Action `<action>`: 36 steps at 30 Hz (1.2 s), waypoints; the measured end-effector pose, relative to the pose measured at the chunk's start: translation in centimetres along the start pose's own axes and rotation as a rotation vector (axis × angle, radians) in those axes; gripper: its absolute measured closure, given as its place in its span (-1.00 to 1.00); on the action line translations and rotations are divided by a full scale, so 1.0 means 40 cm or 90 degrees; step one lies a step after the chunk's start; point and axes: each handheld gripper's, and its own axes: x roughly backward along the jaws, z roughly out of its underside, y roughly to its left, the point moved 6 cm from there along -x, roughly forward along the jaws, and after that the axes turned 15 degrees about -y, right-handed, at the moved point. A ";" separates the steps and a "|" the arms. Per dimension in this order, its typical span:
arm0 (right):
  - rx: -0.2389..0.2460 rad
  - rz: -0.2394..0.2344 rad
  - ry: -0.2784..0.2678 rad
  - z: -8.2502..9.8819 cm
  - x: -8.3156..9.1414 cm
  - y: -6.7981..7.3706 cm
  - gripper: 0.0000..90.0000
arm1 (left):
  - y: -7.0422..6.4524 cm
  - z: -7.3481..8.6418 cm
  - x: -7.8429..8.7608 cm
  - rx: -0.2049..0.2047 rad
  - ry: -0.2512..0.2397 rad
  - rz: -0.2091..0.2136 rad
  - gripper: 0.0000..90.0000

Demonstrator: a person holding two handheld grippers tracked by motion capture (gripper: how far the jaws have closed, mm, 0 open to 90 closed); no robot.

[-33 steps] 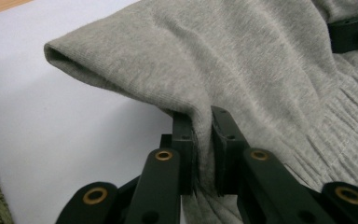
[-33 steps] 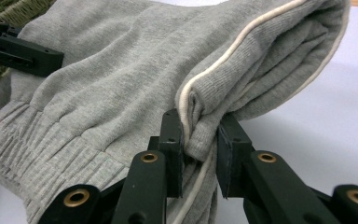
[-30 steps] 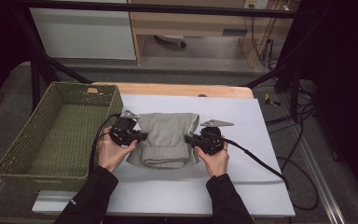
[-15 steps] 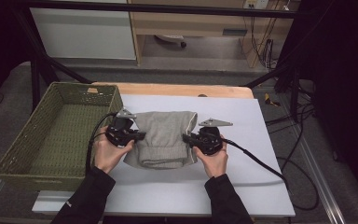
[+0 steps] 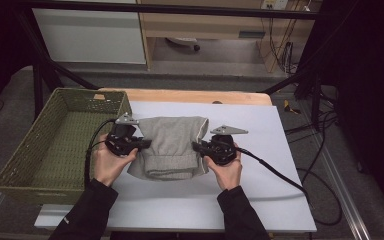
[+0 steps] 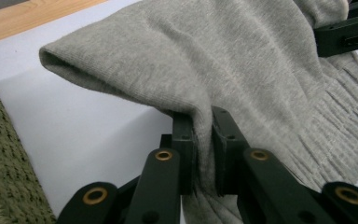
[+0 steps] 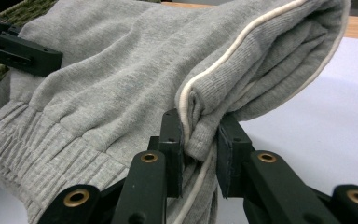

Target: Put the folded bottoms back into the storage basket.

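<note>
In the high view, a folded grey garment (image 5: 172, 147) lay near the middle of the white surface (image 5: 280, 200). The left gripper (image 5: 145, 144) met it at its nine o'clock edge and the right gripper (image 5: 196, 147) at its three o'clock edge, each held in one of the person's hands. A green woven basket (image 5: 55, 142) stood at nine o'clock of the garment, just beside the left hand (image 5: 109, 162). A black cable (image 5: 275, 172) trailed from the right gripper toward four o'clock across the surface.

In the left gripper view, the jaws were pressed on a fold of the grey garment (image 6: 242, 70), the cloth pinched between the two pads and rising away toward twelve o'clock. The garment's far corner hung clear of the white surface (image 6: 88, 130). The basket (image 6: 4, 172) showed at eight o'clock, and the right gripper's black jaw (image 6: 347, 32) at two o'clock.

In the right gripper view, the jaws pinched a thick bundle of the grey garment (image 7: 121, 74) along a seam edged with white piping (image 7: 223, 51). Ribbed hem lay at eight o'clock. The left gripper's jaw (image 7: 21, 53) showed at ten o'clock against the cloth.
</note>
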 end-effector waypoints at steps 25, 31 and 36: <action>0.011 -0.017 -0.031 -0.044 0.002 0.052 0.67 | 0.014 -0.031 0.066 -0.010 -0.013 -0.007 0.81; 0.011 -0.024 -0.035 -0.049 0.000 0.062 0.67 | 0.018 -0.035 0.080 -0.012 -0.014 -0.009 0.81; 0.014 -0.027 -0.039 -0.057 0.000 0.075 0.67 | 0.022 -0.039 0.089 -0.008 -0.017 -0.011 0.81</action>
